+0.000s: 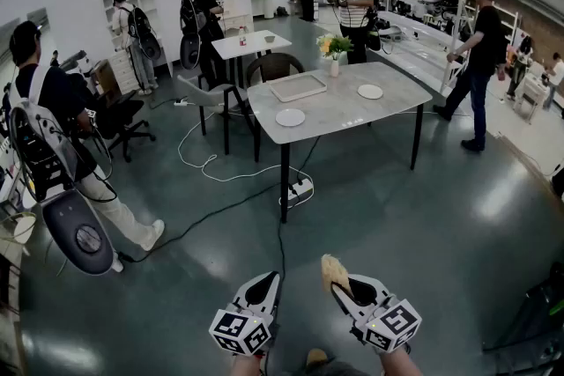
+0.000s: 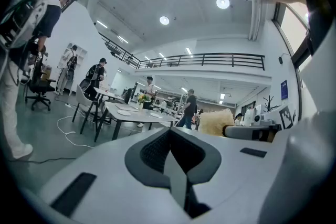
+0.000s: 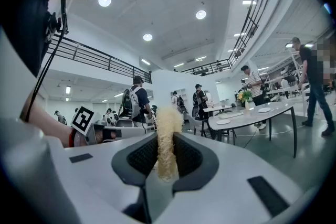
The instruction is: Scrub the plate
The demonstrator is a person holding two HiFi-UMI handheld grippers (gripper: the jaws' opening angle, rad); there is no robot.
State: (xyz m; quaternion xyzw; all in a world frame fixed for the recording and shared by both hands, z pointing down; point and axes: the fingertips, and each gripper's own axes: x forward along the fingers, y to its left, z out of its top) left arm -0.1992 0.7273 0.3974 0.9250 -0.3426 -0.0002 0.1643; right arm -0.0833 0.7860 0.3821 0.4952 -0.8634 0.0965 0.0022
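Far ahead stands a grey table (image 1: 352,114) with a white plate (image 1: 290,117) near its front edge, a second plate (image 1: 370,92) to the right and a white tray (image 1: 298,86) behind. My left gripper (image 1: 267,283) is low in the head view, shut and empty. My right gripper (image 1: 338,284) beside it is shut on a yellow sponge (image 1: 333,269). That sponge (image 3: 168,139) stands up between the jaws in the right gripper view. The table (image 2: 137,112) shows small in the left gripper view.
A vase of flowers (image 1: 333,48) stands at the table's back. A power strip (image 1: 298,189) and cables lie on the floor under the table. Chairs (image 1: 269,66) and a smaller table (image 1: 249,43) stand behind. Several people stand around; one sits at left (image 1: 53,114).
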